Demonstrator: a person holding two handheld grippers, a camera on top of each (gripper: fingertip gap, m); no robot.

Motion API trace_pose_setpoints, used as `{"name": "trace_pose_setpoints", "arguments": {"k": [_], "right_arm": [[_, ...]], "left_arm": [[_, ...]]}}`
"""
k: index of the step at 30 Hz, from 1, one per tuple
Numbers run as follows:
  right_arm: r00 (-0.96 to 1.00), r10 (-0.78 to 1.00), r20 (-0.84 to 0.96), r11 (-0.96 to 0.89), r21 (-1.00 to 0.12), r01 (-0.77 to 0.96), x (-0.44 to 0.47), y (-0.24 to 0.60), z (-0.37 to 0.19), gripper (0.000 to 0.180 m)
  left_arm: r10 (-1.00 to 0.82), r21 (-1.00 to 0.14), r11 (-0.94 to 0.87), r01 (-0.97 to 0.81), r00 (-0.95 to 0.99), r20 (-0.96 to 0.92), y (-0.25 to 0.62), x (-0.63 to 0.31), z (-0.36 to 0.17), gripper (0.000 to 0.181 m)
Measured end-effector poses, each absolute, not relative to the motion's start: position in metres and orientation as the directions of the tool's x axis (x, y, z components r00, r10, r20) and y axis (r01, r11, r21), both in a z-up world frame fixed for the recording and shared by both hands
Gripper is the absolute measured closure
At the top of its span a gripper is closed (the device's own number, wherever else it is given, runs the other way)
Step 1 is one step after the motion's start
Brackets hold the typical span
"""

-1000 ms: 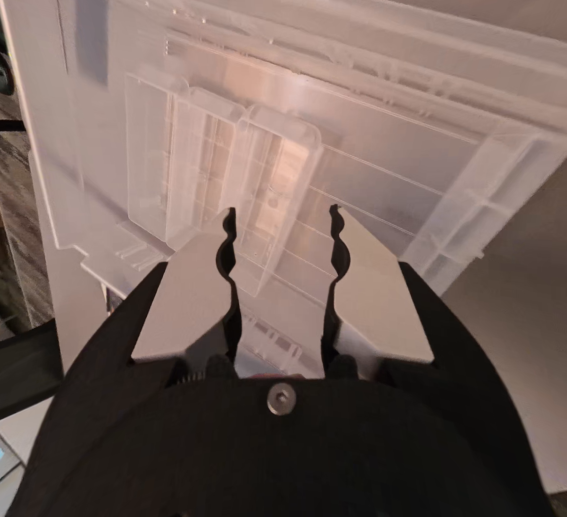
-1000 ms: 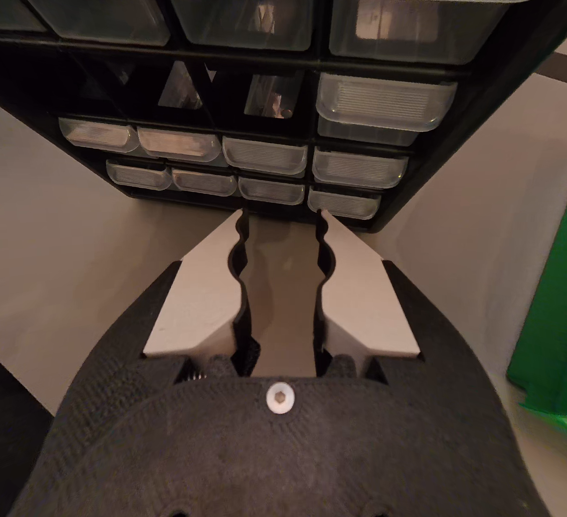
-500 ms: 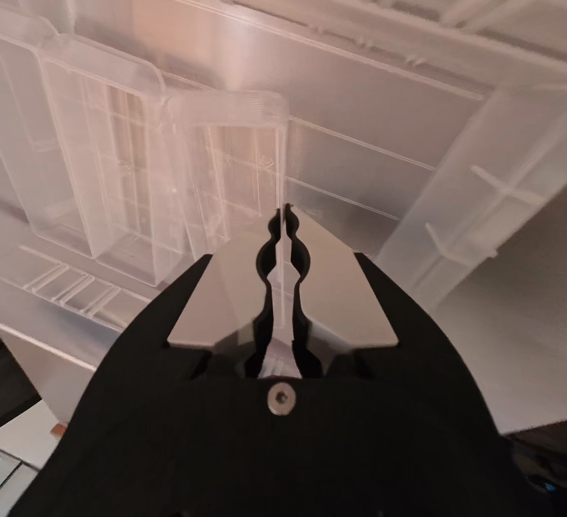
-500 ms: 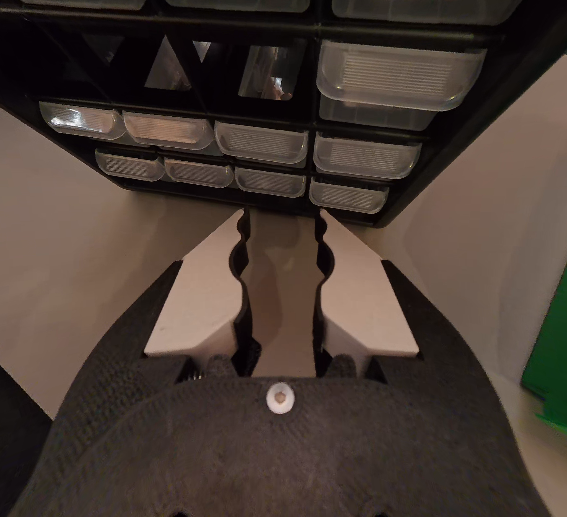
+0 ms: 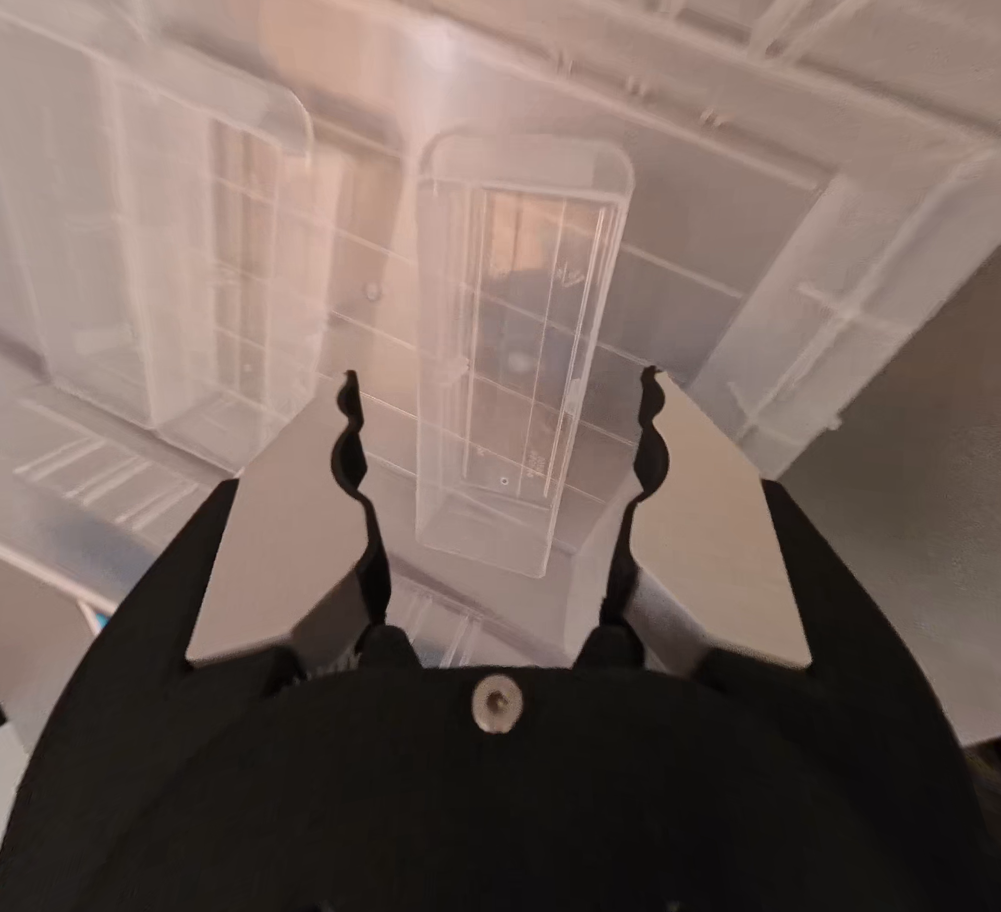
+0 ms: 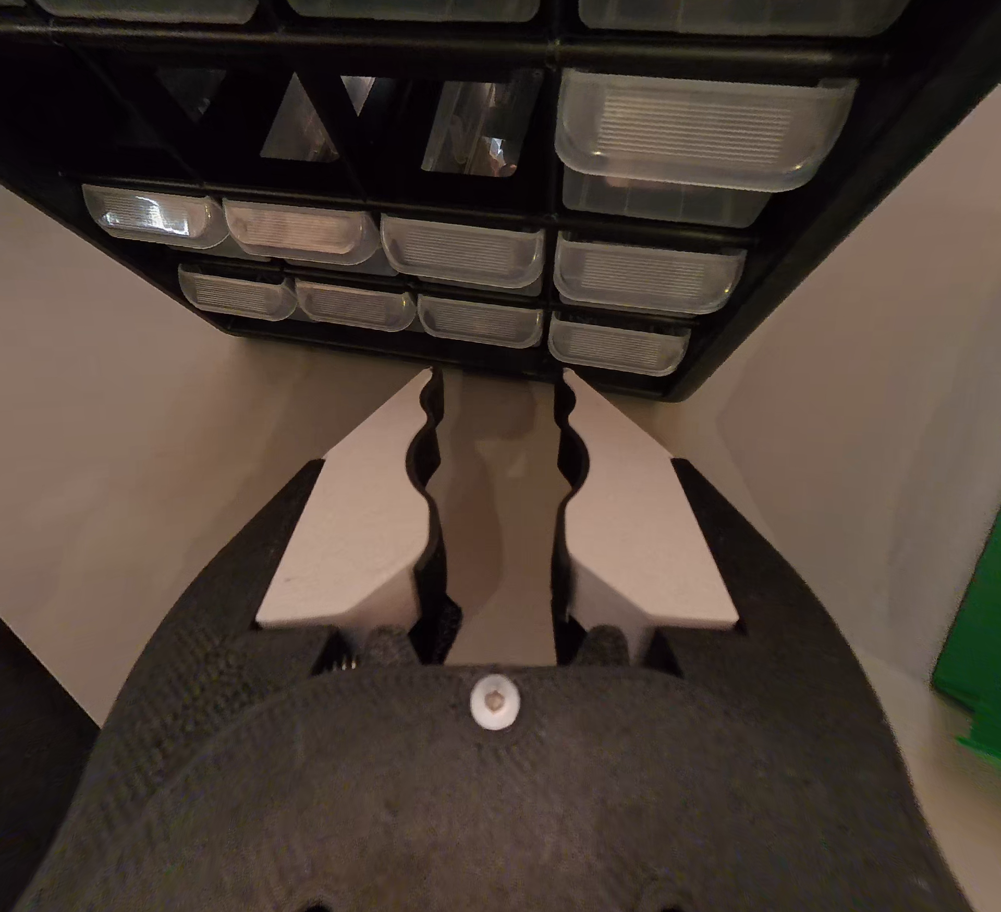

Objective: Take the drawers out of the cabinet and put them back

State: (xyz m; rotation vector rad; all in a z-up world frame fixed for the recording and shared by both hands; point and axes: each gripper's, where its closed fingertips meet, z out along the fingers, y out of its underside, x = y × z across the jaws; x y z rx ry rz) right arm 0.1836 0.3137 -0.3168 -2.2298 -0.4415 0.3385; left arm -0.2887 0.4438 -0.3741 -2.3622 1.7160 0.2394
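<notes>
In the left wrist view, the left claw (image 5: pixel 497 377) fills the lower frame, its black wavy-edged pads and pale flat-faced fingers (image 5: pixel 303 550) spread wide apart and gripping nothing. Between the tips, at centre frame, lies a clear drawer (image 5: pixel 520 344): a long, narrow box of glossy transparent plastic with rounded corners at its far end and thin moulded lines on its floor. It rests on a large frosted lid (image 5: pixel 758 214) of translucent white plastic, ribbed along its rim and scored with faint straight grooves. More clear drawers (image 5: pixel 179 258) sit side by side toward the left of the frame, blurred.

In the right wrist view, the right claw (image 6: pixel 498 377) occupies the lower frame, its textured black body and pale fingers parted by a moderate gap, with nothing between them. Just beyond the tips stands the cabinet (image 6: pixel 677 57), a black plastic grid frame on a smooth beige counter (image 6: pixel 108 398). Small drawers (image 6: pixel 460 250) with clear, ridged, rounded pull fronts fill the lower rows. In the row above, at centre and left, open slots (image 6: pixel 325 122) show black diagonal bracing; to their right a wider drawer (image 6: pixel 699 128) juts forward. A bright green object (image 6: pixel 975 642) shows at the right edge.
</notes>
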Motion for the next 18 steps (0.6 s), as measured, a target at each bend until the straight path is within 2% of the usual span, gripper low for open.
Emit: {"name": "trace_pose_setpoints", "arguments": {"k": [2, 3, 5, 9, 12, 13, 15, 18], "right_arm": [[0.903, 0.420, -0.094, -0.602, -0.773, 0.200, 0.184, 0.313, -0.316, 0.140], [0.903, 0.418, -0.094, -0.602, -0.774, 0.198, 0.185, 0.313, -0.315, 0.140], [0.906, 0.413, -0.098, -0.601, -0.776, 0.190, 0.187, 0.312, -0.313, 0.140], [0.906, 0.411, -0.101, -0.599, -0.779, 0.185, 0.193, 0.310, -0.308, 0.140], [0.893, 0.438, -0.109, -0.592, -0.783, 0.194, 0.196, 0.305, -0.300, 0.137], [0.882, 0.456, -0.116, -0.583, -0.788, 0.198, 0.195, 0.301, -0.297, 0.132], [0.868, 0.479, -0.129, -0.573, -0.796, 0.198, 0.197, 0.292, -0.291, 0.118], [0.829, 0.543, -0.134, -0.525, -0.824, 0.211, 0.196, 0.272, -0.276, 0.112]], "left_arm": [[-0.930, -0.025, -0.303, -0.953, 0.302, -0.208, 0.440, -0.297, -0.388, 0.103], [-0.929, -0.059, -0.314, -0.948, 0.319, -0.188, 0.442, -0.292, -0.388, 0.115], [-0.923, -0.080, -0.313, -0.946, 0.323, -0.209, 0.449, -0.290, -0.384, 0.120], [-0.917, -0.095, -0.301, -0.949, 0.315, -0.247, 0.444, -0.285, -0.359, 0.122], [-0.911, -0.144, -0.267, -0.953, 0.298, -0.284, 0.422, -0.268, -0.312, 0.122], [-0.913, -0.172, -0.245, -0.954, 0.287, -0.290, 0.409, -0.258, -0.295, 0.122], [-0.935, -0.240, -0.159, -0.958, 0.224, -0.275, 0.375, -0.223, -0.264, 0.122], [-0.970, -0.342, 0.017, -0.940, 0.068, -0.234, 0.313, -0.147, -0.240, 0.121]]}}
